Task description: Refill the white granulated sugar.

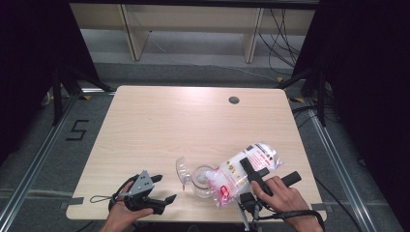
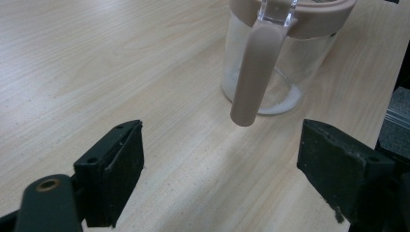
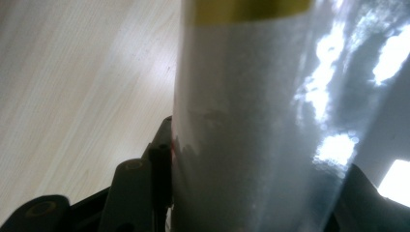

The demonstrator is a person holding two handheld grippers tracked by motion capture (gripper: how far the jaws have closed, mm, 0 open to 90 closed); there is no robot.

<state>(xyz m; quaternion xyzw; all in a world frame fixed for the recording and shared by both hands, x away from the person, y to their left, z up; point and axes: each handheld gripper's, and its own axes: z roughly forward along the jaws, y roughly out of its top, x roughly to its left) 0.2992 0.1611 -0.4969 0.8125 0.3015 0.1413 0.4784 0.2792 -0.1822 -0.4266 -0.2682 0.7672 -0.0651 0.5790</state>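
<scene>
A clear glass jar (image 1: 203,181) with a beige rim stands near the table's front edge, its clear lid (image 1: 183,170) swung open to the left. A white-filled plastic bag (image 1: 249,166) with red print lies tilted, its pink lower end over the jar's mouth. My right gripper (image 1: 265,170) is shut on the bag's middle. In the right gripper view the bag (image 3: 261,121) sits between the jaws of the right gripper (image 3: 258,183). My left gripper (image 1: 163,188) is open left of the jar. In the left gripper view the left gripper (image 2: 220,159) faces the jar (image 2: 300,67) and its beige clasp (image 2: 254,72), a short way apart.
The light wooden table (image 1: 169,125) has a round cable hole (image 1: 234,100) at the back right. Black curtains flank it, pale shelving stands behind, and a "5" mark (image 1: 77,129) is on the floor at left.
</scene>
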